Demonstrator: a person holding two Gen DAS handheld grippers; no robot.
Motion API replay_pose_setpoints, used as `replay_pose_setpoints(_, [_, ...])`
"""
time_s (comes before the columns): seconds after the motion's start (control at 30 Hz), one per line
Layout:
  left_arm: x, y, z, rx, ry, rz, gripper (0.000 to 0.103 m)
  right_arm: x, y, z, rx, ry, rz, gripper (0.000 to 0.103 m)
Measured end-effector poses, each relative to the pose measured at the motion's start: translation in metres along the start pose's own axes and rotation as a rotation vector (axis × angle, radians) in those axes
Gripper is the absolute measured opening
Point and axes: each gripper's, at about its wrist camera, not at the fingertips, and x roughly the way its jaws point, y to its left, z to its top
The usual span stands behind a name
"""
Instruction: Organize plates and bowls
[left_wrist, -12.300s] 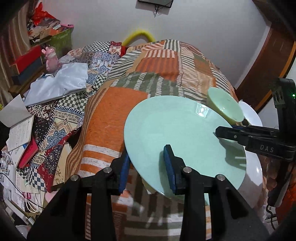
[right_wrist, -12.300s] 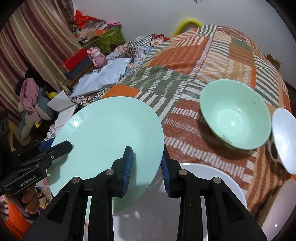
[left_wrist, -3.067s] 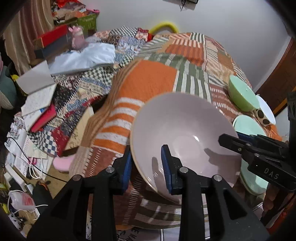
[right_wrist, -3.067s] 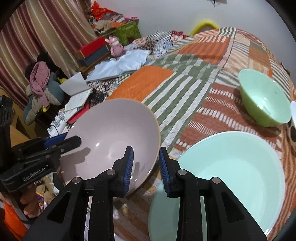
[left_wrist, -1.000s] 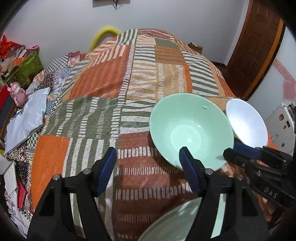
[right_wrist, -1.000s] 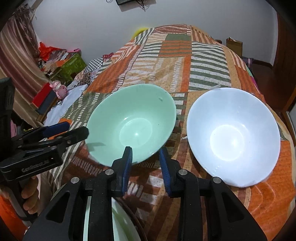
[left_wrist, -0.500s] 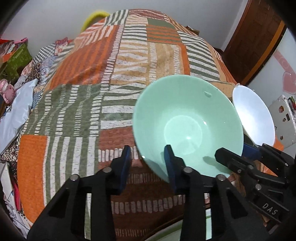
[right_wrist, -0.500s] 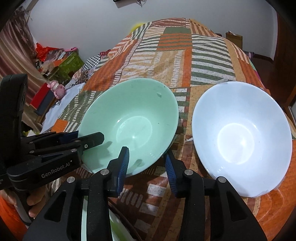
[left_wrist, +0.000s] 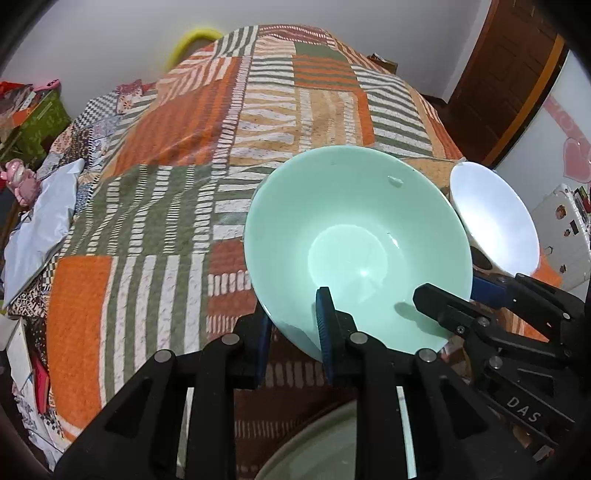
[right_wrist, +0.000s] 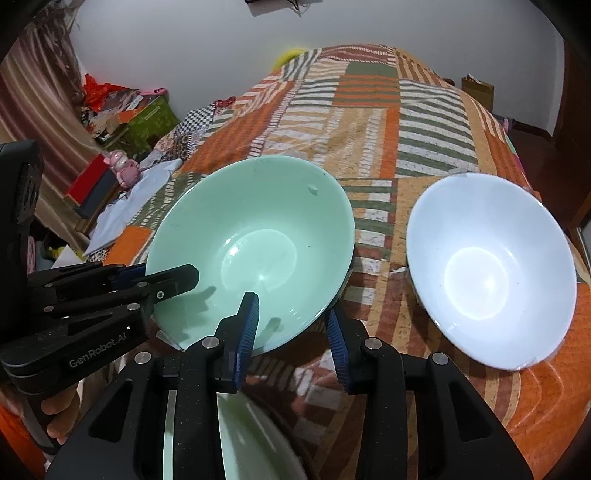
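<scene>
A pale green bowl (left_wrist: 351, 236) (right_wrist: 251, 236) sits on the patchwork quilt (left_wrist: 177, 206), held from two sides. My left gripper (left_wrist: 293, 328) (right_wrist: 162, 275) is shut on the bowl's near left rim, one pad inside and one outside. My right gripper (right_wrist: 291, 328) (left_wrist: 454, 291) is shut on the near right rim in the same way. I cannot tell whether the bowl has left the quilt. Just right of it stands a white bowl (right_wrist: 487, 269) (left_wrist: 495, 225), untouched. Stacked dishes (left_wrist: 332, 443) (right_wrist: 236, 435) with a pale green plate lie under the fingers at the near edge, mostly hidden.
The quilt (right_wrist: 369, 122) covers a bed that runs back to the white wall. Books, boxes and a pink toy (right_wrist: 122, 166) crowd the floor on the left. A wooden door (left_wrist: 509, 74) and a white stickered box (left_wrist: 561, 236) are on the right.
My left gripper came in from wide open and closed on the green bowl's rim. The right gripper stayed at the rim, and the bowl now looks larger in both views.
</scene>
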Motion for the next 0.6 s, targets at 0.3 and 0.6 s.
replay_pose_setpoints(0.3, [-0.044,0.002,-0.013,-0.029,-0.071,-0.004,0.023,-0.029,0.018,-0.002,-0.033,-0.055,0.006,0.033])
replay_pose_setpoints(0.6, [-0.095,0.005,-0.036,-0.053,-0.148,-0.012,0.023,-0.058,0.041,-0.01,-0.067,-0.099,0.022,0.033])
